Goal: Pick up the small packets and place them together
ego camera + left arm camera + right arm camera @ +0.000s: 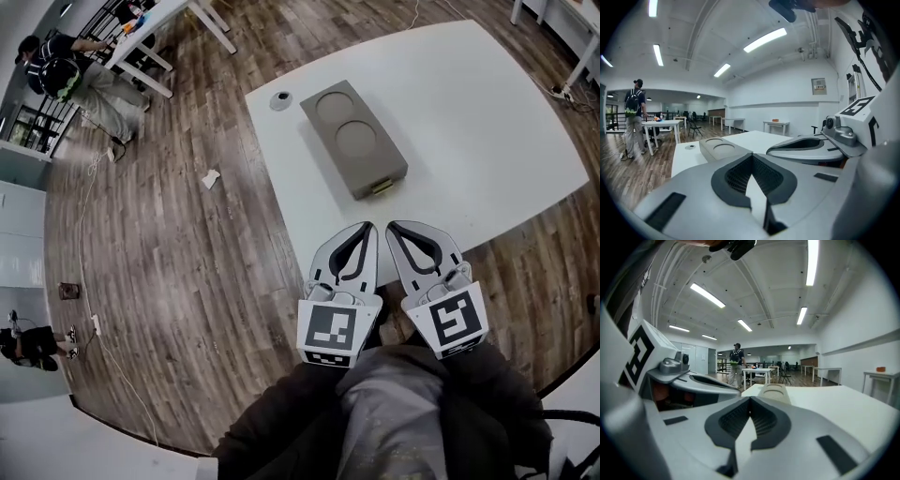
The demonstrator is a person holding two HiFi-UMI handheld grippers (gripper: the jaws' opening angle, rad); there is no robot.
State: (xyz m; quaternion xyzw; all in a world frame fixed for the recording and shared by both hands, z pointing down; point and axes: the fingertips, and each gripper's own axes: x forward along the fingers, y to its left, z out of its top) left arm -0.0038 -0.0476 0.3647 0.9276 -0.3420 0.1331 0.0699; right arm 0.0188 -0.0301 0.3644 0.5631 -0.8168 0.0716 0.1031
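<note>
No small packets show in any view. My left gripper (368,226) and right gripper (392,226) are held side by side at the near edge of the white table (487,122), pointing across it. Both are shut, fingertips touching, with nothing between them. In the left gripper view the jaws (751,154) meet at their tips, and the right gripper (806,145) lies just to the right. The right gripper view shows its own jaws (750,399) closed the same way. A tan block (353,138) with two round recesses lies on the table ahead of both grippers.
A small round grey disc (280,99) sits near the table's far left corner. A scrap of paper (210,178) and a cable lie on the wooden floor. A person with a backpack (70,80) stands by another white table (159,19) far left.
</note>
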